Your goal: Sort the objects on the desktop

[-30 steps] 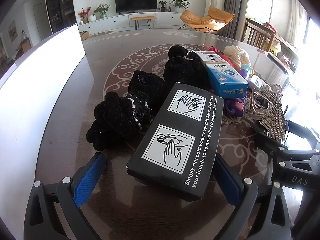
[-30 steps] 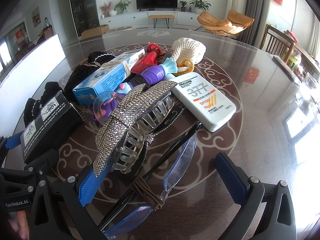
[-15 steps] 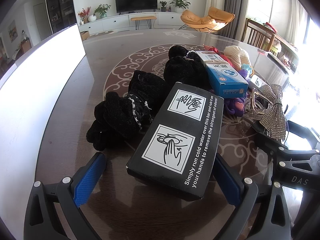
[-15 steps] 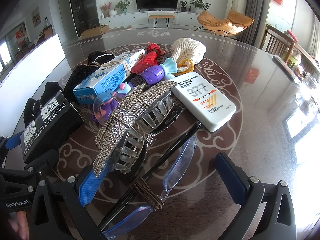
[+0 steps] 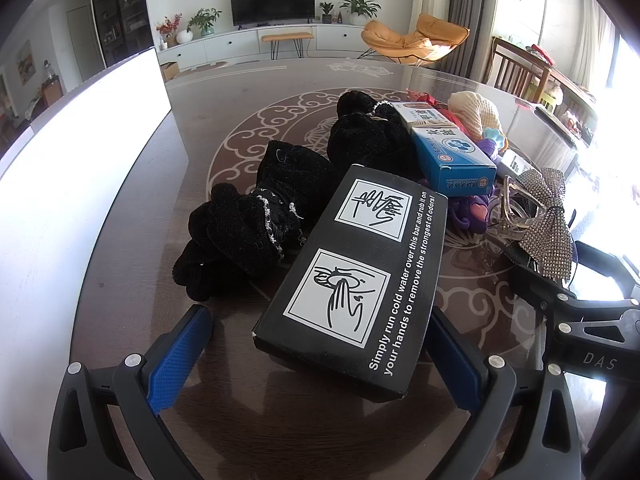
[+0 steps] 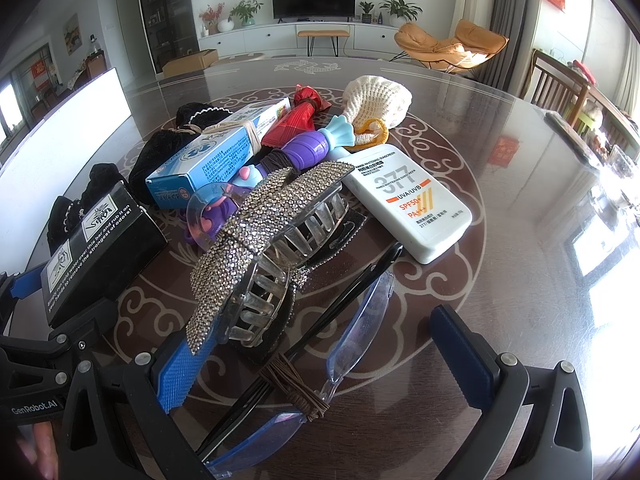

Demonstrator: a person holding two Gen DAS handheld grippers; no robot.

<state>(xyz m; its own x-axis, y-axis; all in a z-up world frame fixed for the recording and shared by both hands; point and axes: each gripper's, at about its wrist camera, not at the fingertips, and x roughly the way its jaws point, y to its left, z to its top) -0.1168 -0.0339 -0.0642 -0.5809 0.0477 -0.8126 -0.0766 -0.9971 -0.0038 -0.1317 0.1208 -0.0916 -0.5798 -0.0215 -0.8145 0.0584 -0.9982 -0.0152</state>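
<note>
A black box with hand-washing pictures [image 5: 356, 276] lies on the dark patterned table, its near end between the open fingers of my left gripper [image 5: 320, 352]. Black velvet pouches [image 5: 256, 224] lie behind it, beside a blue carton [image 5: 452, 156]. In the right wrist view, a rhinestone bow hair claw [image 6: 272, 232] lies against my right gripper's left finger [image 6: 180, 376]. My right gripper [image 6: 320, 356] is open around folded blue-lensed glasses [image 6: 340, 344] tied with brown cord. A white sunscreen bottle [image 6: 408, 200], a purple toy [image 6: 296, 152], a red item [image 6: 296, 116] and a cream knitted pouch [image 6: 376, 100] lie beyond.
A tall white panel [image 5: 80, 160] stands along the table's left side. The right gripper's body [image 5: 580, 320] sits close to the right of the left gripper. Bare glossy tabletop [image 6: 520, 160] lies to the right of the pile. Chairs stand past the far right edge.
</note>
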